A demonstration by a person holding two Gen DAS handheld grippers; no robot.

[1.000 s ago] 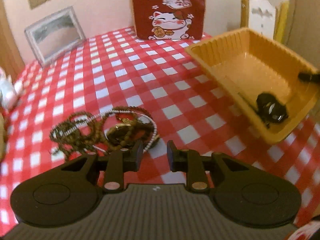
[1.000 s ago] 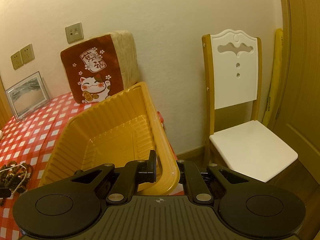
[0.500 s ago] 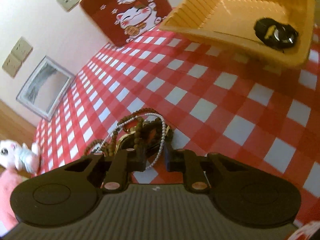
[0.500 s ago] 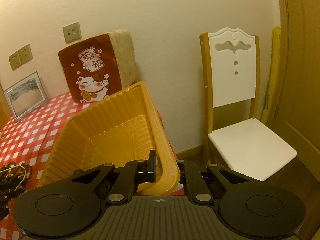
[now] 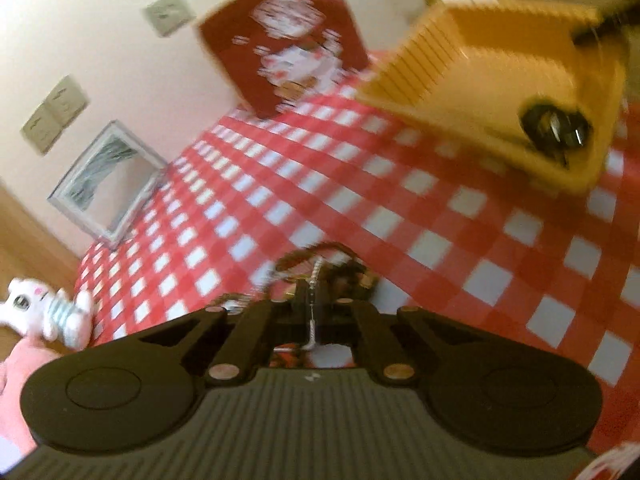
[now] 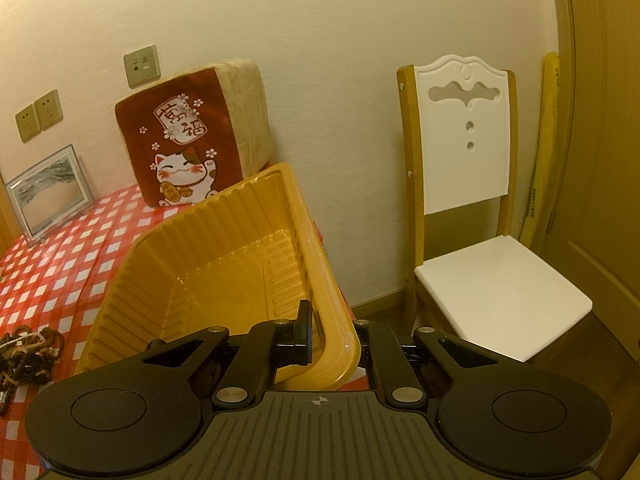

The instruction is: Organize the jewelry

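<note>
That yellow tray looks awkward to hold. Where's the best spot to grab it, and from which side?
By its rim. The yellow tray has thin, ribbed, outward-sloping walls ending in a rolled lip, so one finger inside and one outside at the near corner probably grips best. The right gripper does just that, coming from the table's edge, with the tray tilted.

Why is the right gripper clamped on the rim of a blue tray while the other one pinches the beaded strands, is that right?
Not quite: the tray is yellow, not blue, as the right wrist view shows. The rest holds: the right gripper is clamped on its rim, and the left gripper has just closed its jaws on the beaded strands.
</note>
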